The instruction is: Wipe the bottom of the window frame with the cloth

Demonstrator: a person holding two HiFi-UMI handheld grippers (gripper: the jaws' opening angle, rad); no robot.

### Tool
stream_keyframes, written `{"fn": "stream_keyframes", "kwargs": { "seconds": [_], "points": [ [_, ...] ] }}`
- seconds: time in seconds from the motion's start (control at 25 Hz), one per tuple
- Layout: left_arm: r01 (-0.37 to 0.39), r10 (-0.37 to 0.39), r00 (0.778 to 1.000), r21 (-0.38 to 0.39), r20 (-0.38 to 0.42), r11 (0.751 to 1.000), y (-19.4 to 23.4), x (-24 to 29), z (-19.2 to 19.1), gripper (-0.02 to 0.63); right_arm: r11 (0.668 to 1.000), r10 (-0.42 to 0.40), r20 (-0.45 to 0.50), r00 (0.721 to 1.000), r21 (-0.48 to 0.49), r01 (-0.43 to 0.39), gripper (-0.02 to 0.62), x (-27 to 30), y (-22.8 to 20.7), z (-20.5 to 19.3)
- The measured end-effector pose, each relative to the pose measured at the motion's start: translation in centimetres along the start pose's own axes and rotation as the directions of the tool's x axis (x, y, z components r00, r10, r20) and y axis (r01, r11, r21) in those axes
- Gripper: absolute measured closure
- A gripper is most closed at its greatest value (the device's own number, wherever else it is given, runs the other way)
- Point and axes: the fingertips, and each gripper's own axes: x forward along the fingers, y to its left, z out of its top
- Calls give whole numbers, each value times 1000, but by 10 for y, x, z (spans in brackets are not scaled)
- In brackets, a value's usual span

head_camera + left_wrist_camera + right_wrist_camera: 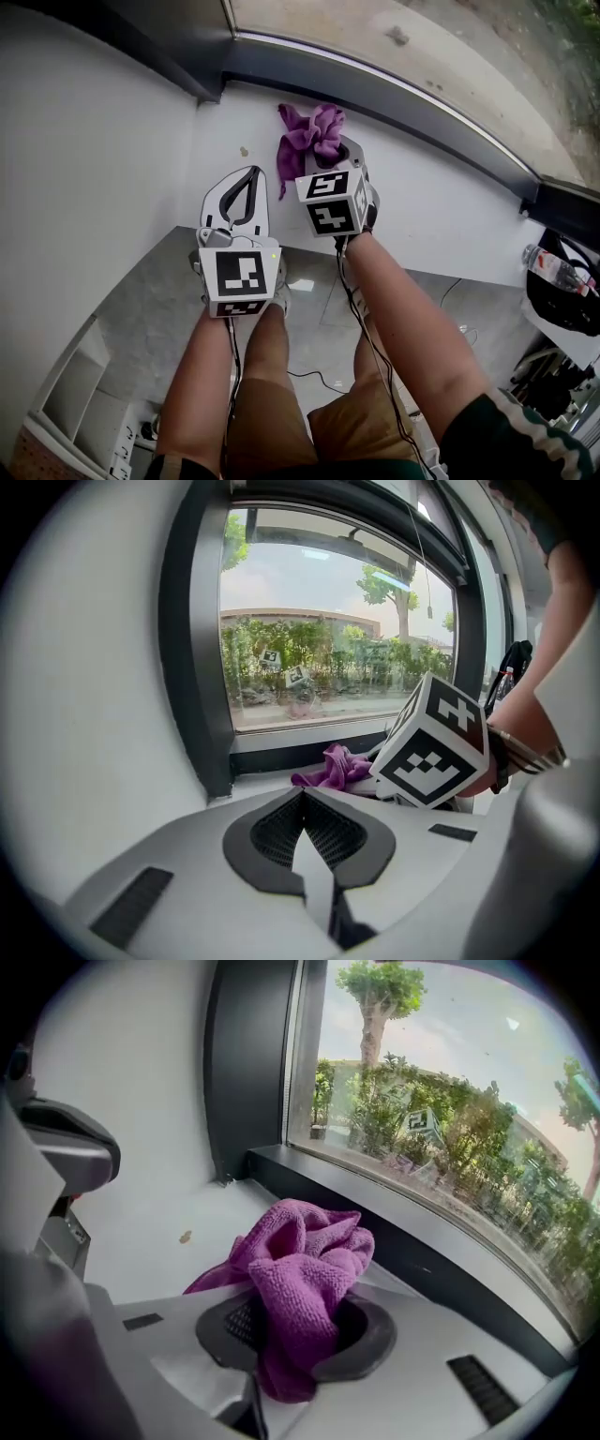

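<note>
Setting: a white window sill (422,197) is running below a wide glass pane, with trees and hedges showing outside and grey floor tiles (141,309) lying far beneath.
Frame: the dark bottom rail of the window frame (394,98) is bordering the sill's far edge and is meeting a dark upright post at the left corner.
Right gripper: the right gripper (295,1321) is clenching a crumpled purple microfibre cloth (300,1279) between its dark pads, with the bulk of the fabric bunching out ahead of the fingertips.
Cloth position: the cloth is hovering over the sill just in front of the bottom rail, near the left corner; whether it is touching the sill cannot be told.
Left gripper: the left gripper (303,803) is sitting beside the right one on its left, over the sill's near edge, its jaws pressing together at the tips and grasping nothing.
Speck: a small brown speck (244,151) is lying on the sill to the left of the cloth.
Person: bare forearms are reaching forward to both grippers, above brown shorts.
</note>
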Motion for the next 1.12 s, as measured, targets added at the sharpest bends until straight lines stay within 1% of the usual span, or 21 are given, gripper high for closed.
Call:
{"fn": "stream_keyframes", "kwargs": {
  "seconds": [0.24,0.48,0.68,0.76,0.92,1.04,1.12],
  "points": [
    [-45,44,999,-41,-9,998,32,-11,-13,598,999,42,28,999,-14,-42,491,13,31,26],
    [-76,75,997,-67,-16,995,49,-19,-22,598,992,118,46,992,-45,-116,491,23,68,49],
    [-92,90,996,-80,-26,993,57,-23,-30,597,980,185,39,982,-83,-182,491,32,92,62],
    [-97,95,995,-90,-30,991,60,-24,-34,598,974,204,32,979,-103,-200,491,35,98,65],
    [-101,98,995,-97,-36,990,63,-26,-40,598,968,209,27,977,-149,-203,491,35,101,65],
    [-103,100,994,-104,-41,989,62,-27,-42,598,956,221,23,975,-201,-212,491,33,106,65],
    [-98,94,995,-102,-38,990,59,-26,-43,597,951,233,19,972,-216,-223,491,30,111,60]
  ]
}}
